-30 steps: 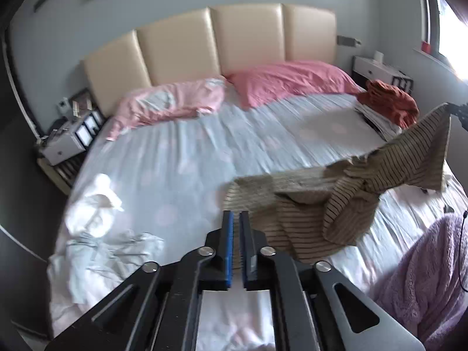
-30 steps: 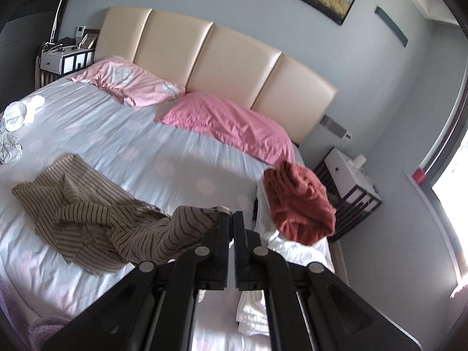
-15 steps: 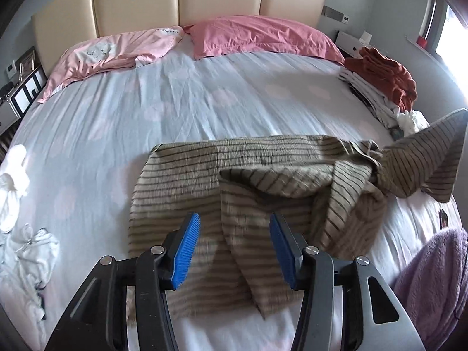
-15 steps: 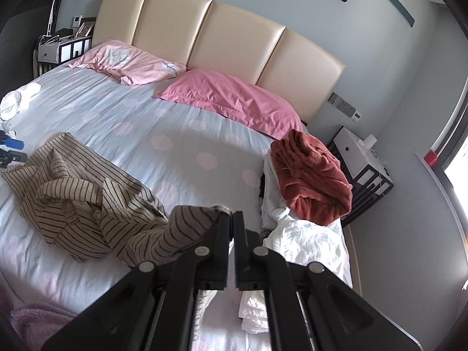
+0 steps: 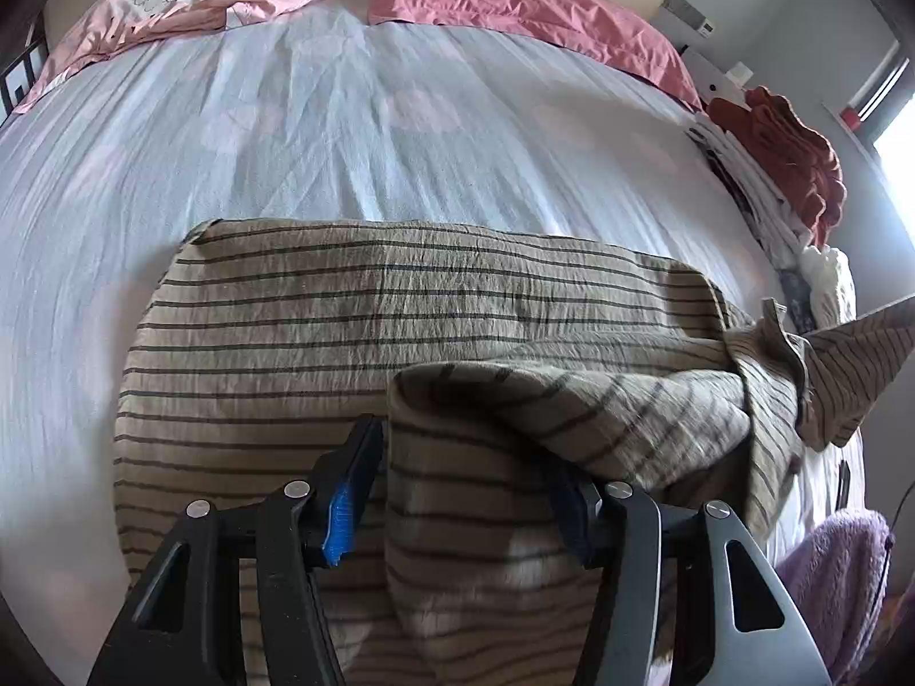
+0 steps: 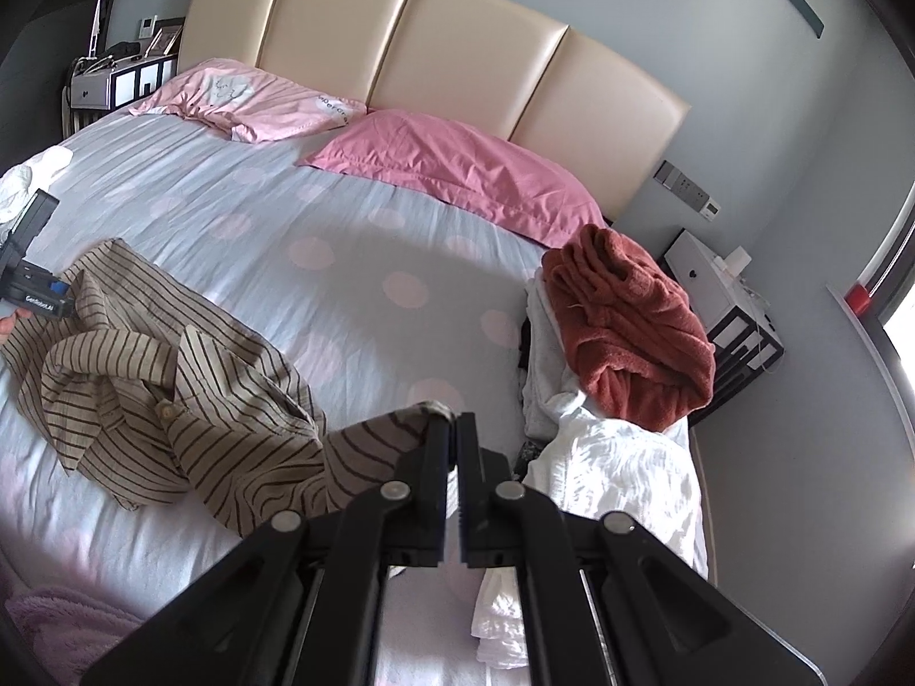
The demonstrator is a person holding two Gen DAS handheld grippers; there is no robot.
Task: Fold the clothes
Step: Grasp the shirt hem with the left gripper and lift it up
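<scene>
Since a second ago our left gripper (image 5: 463, 491) has dropped onto the striped shirt (image 5: 354, 331), jaws just narrowing around a raised fold, not yet pinching. Our right gripper (image 6: 452, 429) stays pressed shut on a sleeve end. Next we must grip and spread it flat; the bed (image 6: 354, 251) beyond lies open.

Crinkled woven cloth shirt (image 5: 366, 308), smooth padded headboard (image 6: 457, 51)

A home bedroom: a bed (image 6: 354, 263) with a padded cream headboard (image 6: 412, 40), two pink pillows (image 6: 457, 171) against it, and a nightstand (image 6: 726, 297) beside the bed.
</scene>
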